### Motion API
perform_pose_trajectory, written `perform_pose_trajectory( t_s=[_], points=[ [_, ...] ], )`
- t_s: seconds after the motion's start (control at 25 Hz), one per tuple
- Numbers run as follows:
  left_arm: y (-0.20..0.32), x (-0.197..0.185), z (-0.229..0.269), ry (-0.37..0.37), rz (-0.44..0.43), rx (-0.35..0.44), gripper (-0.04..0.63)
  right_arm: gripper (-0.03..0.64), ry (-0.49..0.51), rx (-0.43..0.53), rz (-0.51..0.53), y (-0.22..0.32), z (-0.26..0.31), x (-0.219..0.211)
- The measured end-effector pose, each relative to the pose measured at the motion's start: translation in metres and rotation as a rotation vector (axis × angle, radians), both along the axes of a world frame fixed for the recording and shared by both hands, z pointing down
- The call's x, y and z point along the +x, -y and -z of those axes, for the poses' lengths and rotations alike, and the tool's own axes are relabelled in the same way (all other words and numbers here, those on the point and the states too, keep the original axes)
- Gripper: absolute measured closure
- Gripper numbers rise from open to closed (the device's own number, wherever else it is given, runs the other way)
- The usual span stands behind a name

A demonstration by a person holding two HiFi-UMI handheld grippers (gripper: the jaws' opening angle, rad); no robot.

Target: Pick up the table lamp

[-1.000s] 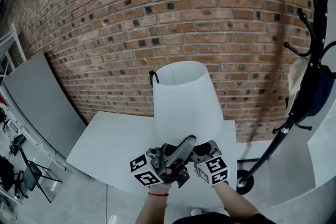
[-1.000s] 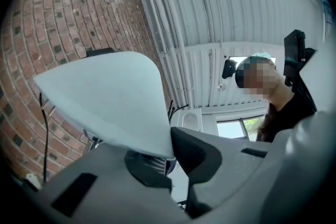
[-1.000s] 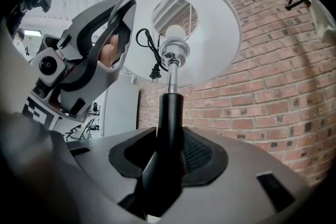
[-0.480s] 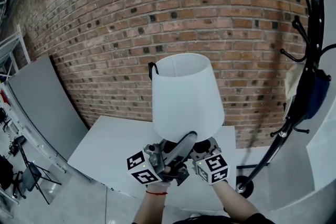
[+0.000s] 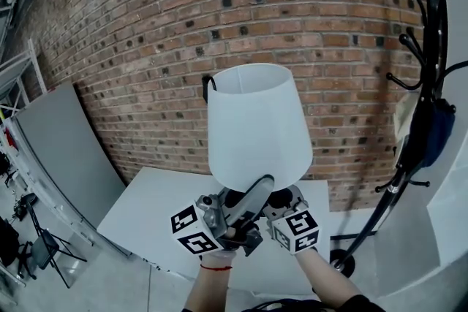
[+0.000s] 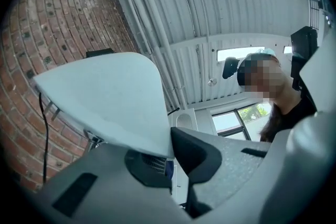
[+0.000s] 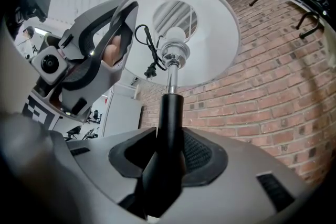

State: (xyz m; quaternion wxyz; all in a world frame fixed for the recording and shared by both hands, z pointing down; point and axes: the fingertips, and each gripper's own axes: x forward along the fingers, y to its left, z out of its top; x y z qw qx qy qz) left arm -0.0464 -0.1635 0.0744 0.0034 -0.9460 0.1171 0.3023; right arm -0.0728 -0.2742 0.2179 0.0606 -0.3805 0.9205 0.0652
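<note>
The brick wall (image 5: 292,25) is filling the background. The white desk (image 5: 153,208) is standing against it, and a black coat rack (image 5: 428,84) is rising beyond the desk's right edge.

The table lamp (image 5: 256,128) is standing upright above the desk's near edge, toward its right corner, with both grippers carrying it. Its foot is hiding behind them, so I am only judging that it is hanging clear of the desk top.

The right gripper (image 7: 168,152) is clamping the black stem (image 7: 169,123) between its pads, probably because the stem is the rigid part and is bearing the weight. The left gripper (image 6: 170,152) is pinching the lower rim of the shade (image 6: 105,97), jaws narrow with only the shade wall between them. That is likely to stop the broad top from swaying or turning.

The head view is showing only the shade's outside and the marker cubes. The right gripper view is looking up inside the shade, where the bulb (image 7: 173,35) and a coiled cord with its plug (image 7: 147,57) are hanging. It is also showing the left gripper's finger hooking over the rim.
</note>
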Motion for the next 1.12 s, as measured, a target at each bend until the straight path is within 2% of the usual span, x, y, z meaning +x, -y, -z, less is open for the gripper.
perform_pose_trajectory(
  t_s=[0.56, 1.12],
  points=[
    [-0.020, 0.002, 0.031, 0.001, 0.042, 0.066, 0.586, 0.466, 0.020, 0.051, 0.020, -0.014, 0.037, -0.002],
    [-0.029, -0.002, 0.047, -0.015, 0.053, 0.080, 0.586, 0.467, 0.006, 0.054, 0.027, -0.022, 0.055, -0.005]
  ],
)
